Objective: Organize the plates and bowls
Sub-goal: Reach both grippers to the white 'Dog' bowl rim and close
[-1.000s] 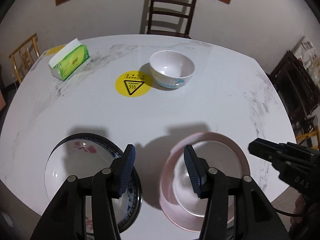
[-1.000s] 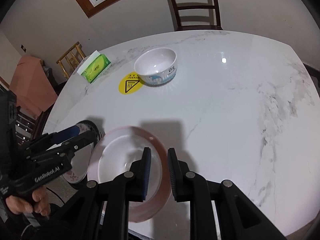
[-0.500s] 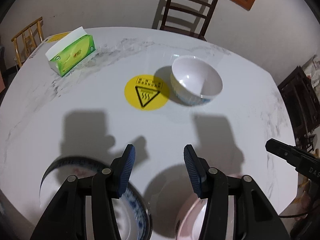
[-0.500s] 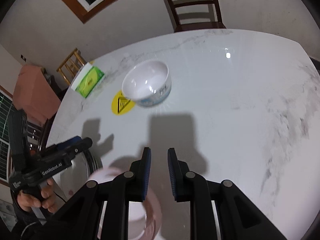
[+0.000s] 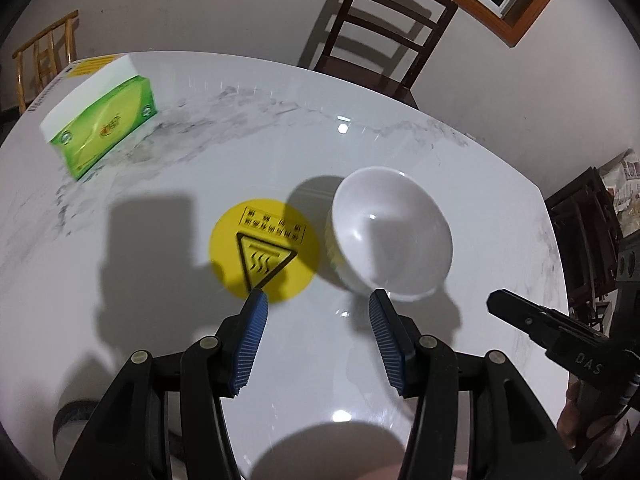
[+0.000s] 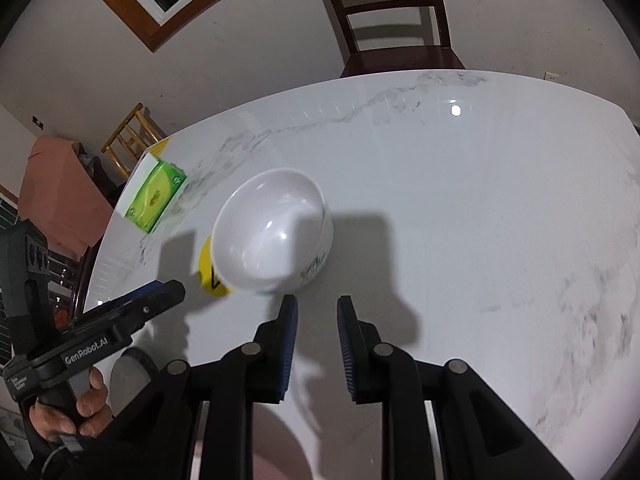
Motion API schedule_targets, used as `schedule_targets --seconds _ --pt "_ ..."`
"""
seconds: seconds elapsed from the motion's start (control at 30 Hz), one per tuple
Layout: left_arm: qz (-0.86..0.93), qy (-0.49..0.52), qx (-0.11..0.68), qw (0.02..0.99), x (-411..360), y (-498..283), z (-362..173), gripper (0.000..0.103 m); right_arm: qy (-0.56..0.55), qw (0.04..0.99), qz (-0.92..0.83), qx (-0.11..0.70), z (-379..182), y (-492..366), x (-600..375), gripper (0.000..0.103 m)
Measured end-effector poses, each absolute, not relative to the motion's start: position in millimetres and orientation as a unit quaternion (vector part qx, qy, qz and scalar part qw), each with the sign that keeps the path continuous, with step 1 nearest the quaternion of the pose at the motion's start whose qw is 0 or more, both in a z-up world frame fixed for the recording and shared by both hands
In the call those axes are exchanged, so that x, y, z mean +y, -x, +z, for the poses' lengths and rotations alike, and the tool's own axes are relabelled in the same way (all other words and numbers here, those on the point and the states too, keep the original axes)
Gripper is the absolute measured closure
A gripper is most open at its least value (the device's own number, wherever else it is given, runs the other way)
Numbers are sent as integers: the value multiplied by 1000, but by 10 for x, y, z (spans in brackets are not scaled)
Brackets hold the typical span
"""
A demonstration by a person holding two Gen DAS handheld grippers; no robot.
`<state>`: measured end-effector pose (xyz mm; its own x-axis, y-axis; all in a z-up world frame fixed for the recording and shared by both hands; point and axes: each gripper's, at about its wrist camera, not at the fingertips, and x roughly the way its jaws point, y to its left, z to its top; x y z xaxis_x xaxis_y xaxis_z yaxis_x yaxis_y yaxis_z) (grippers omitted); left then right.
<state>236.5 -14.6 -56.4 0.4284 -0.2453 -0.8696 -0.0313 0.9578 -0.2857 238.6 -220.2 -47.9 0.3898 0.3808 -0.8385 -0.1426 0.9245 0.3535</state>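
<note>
fingers (image 5: 256,332) of both grippers parted, empty (white bowl (image 5: 394,236) just ahead), bare marble table (image 6: 460,200) beyond

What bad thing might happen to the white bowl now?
1. Both the left gripper and the right gripper are open and empty, pointing at the white bowl. If both reach in together, they might bump each other or shove the bowl.
2. The marble table looks shiny and smooth, so a nudged bowl could slide.
3. The bowl's rim is rounded, so a pinch on it might slip.
</note>
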Motion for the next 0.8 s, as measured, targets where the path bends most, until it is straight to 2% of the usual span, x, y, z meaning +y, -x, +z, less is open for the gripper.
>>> schedule_targets --seconds 0.43,0.6,0.7,0.8 --pt "-69 145 544 824 -279 -2800 -754 54 -120 817 162 540 -645 -2883 -2061 82" --pt "-64 146 554 817 -267 -2874 -871 57 -115 814 158 547 -752 -2952 -2011 82" --pt "-62 146 562 812 -261 -2891 -945 63 -114 812 155 550 -811 -2970 -2008 82" --pt "-63 152 568 806 -258 -2908 -1010 73 -119 809 157 554 -853 -2983 -2008 81"
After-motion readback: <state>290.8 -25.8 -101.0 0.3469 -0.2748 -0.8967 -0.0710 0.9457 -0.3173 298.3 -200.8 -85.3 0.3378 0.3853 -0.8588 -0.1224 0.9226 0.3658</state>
